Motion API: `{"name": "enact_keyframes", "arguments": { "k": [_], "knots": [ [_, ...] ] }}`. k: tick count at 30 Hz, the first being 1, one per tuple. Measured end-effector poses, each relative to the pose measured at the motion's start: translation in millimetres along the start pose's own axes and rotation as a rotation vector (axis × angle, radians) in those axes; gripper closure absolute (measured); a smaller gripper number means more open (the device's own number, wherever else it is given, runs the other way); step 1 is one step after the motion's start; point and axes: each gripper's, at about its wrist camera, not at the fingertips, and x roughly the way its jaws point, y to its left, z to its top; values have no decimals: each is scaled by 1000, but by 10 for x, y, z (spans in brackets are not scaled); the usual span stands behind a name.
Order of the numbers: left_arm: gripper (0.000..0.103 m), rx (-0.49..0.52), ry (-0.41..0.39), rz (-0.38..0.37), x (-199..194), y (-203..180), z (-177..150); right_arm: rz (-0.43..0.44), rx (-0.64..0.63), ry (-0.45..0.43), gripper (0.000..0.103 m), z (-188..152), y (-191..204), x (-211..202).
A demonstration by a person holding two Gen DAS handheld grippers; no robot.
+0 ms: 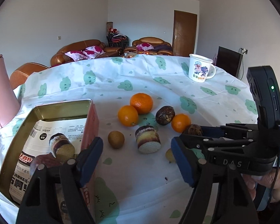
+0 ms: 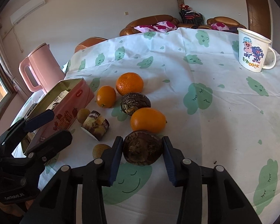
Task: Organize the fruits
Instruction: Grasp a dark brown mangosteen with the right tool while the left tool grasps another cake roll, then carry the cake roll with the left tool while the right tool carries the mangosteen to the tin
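Fruits are scattered on the cloud-print tablecloth (image 2: pixel 205 71) just beside the pink tin (image 2: pixel 69 100), which serves as the landmark. Nearest the tin's long side lie a kiwi (image 2: pixel 83 114) and a striped cake roll (image 2: pixel 96 127); a second roll (image 1: pixel 62 146) already rests inside the tin on printed paper. Farther from the tin sit a round orange (image 2: pixel 129 83), a smaller orange (image 2: pixel 106 96), a dark wrinkled fruit (image 2: pixel 135 102) and an oval orange (image 2: pixel 147 120).

Farthest from the tin, a second dark wrinkled fruit (image 2: pixel 142 148) is bracketed by the right gripper (image 2: pixel 142 149). Its blue pads appear to touch the fruit's flanks, so the fruit is judged to be clasped, though a hairline gap cannot be ruled out. The left gripper (image 1: pixel 134 160) is spread, nothing between its pads, one finger overlapping the tin's wall.

The step in hand is judged to be the pick-up of this dark fruit. Next, a straight lift is called for, then a carry over the roll and kiwi to the tin's open top.
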Motion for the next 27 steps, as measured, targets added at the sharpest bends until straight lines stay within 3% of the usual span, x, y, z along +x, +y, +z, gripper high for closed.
{"name": "enact_keyframes", "arguments": {
  "k": [3, 10, 12, 27],
  "knots": [
    [50, 4, 53, -44, 111, -45, 25, 12, 20, -32, 59, -6, -34, -61],
    [55, 3, 141, -76, 367, -72, 104, 23, 47, -75, 59, -9, -80, -146],
    [67, -6, 164, -78, 419, -62, 102, 27, 48, -73, 59, -4, -86, -141],
    [68, -9, 5, -84, 125, -28, 129, 43, 15, -185, 59, -33, -47, -327]
  ]
}}
